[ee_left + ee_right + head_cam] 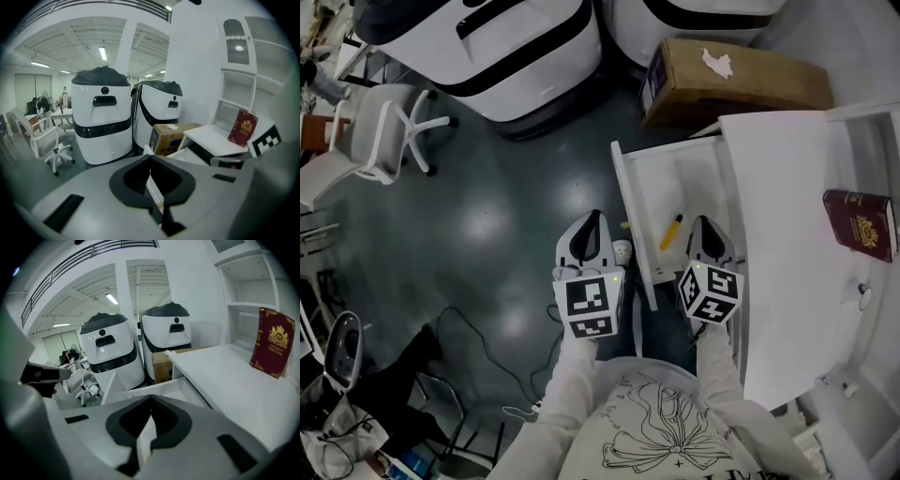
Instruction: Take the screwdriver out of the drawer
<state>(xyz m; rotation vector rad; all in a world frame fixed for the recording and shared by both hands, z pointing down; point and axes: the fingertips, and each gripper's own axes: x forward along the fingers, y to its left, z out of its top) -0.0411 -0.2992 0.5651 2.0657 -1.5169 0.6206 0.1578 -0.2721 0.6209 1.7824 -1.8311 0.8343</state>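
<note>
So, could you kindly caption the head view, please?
Left gripper and right gripper, both shut, near open drawer holding screwdriver.

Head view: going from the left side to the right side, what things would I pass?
White chair → left tongs → yellow screwdriver → right tongs → red book.

Left gripper [592, 225], right gripper [705, 231] side by side, fingers [174, 423] closed, empty.

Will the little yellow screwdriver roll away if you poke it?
Probably: the screwdriver has a rounded-looking handle and the drawer floor looks smooth. It looks small and slim, so likely light and stiff.
</note>
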